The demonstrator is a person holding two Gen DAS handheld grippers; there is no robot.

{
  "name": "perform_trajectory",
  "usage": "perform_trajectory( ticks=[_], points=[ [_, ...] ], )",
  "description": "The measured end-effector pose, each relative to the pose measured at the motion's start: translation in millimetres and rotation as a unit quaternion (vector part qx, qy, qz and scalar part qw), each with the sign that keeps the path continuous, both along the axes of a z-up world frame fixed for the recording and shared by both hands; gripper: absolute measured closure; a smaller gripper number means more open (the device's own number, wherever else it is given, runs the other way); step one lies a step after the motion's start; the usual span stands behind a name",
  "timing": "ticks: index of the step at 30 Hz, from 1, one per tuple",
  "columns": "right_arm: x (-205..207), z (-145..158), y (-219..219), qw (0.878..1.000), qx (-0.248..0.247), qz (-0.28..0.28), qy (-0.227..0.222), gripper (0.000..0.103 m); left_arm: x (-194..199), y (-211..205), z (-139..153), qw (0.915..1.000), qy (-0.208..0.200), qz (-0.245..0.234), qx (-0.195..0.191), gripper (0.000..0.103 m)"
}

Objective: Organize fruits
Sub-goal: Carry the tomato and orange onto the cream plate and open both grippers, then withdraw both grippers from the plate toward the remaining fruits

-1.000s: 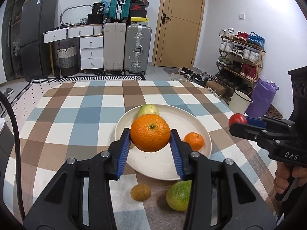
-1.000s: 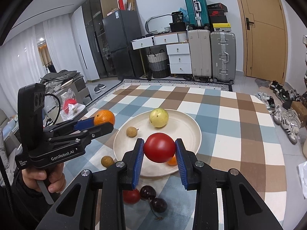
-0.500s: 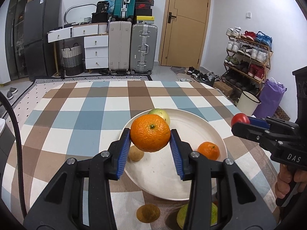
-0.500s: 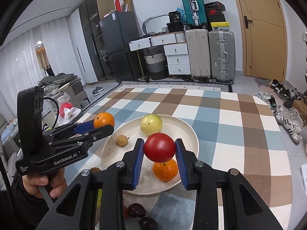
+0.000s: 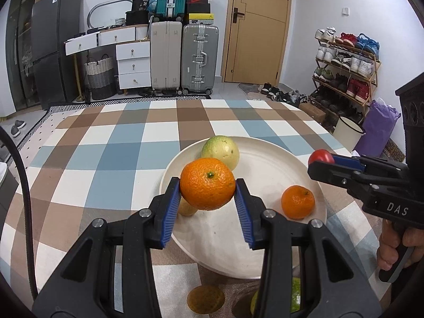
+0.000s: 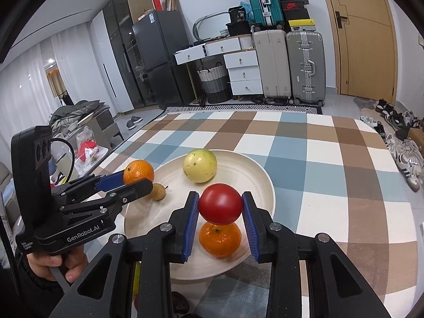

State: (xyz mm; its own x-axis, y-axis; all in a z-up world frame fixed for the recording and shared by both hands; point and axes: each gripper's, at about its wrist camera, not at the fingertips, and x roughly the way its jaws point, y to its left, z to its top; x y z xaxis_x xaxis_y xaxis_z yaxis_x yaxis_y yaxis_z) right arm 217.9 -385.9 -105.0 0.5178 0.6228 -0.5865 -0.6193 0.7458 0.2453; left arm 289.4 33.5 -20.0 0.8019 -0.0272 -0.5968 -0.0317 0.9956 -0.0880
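Left tongs clamp an orange – right tongs clamp a tomato – above the plate.

The orange looks dimpled and faintly shiny; the tomato is smooth and glossy. The plate is matt; the tablecloth is woven cloth.

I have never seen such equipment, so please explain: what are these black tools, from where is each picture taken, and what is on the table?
No robot arm here: a person holds one hand tool in each hand, each with a camera looking along its two fingers. The left gripper is shut on a large orange. The right gripper, seen from its own camera, is shut on a red tomato-like fruit. Below them, on a checked tablecloth, a white plate holds a pale green fruit, a small orange and a small brown fruit. More fruit lies beside the plate, mostly hidden.
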Motion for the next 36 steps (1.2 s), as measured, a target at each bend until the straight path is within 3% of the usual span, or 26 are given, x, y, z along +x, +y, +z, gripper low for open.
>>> perform_trajectory(
  ticks=[10,27,29,33,36],
  points=[
    [17.4,-15.2,-1.7,0.999,-0.006,-0.023,0.033,0.07,4.3,-3.9,-5.9,0.9999,0.011,-0.008,0.003,0.065],
    [18.5,-21.1,3.8,0.999,-0.011,-0.022,0.028,0.069,5.1,-4.6,-6.0,0.9997,0.021,-0.008,0.002,0.065],
    [17.0,-19.7,2.7,0.999,-0.01,-0.023,0.025,0.066,4.4,-5.0,-5.5,0.9998,0.017,-0.009,0.003,0.065],
    [12.9,-15.3,-0.2,1.0,-0.003,-0.023,0.013,0.061,2.8,-6.2,-4.6,0.9999,0.011,-0.009,0.008,0.061],
    [9.0,-12.3,-1.8,1.0,-0.004,-0.025,0.006,0.054,1.5,-1.7,-3.8,1.0,0.006,-0.001,0.002,0.049]
  ],
)
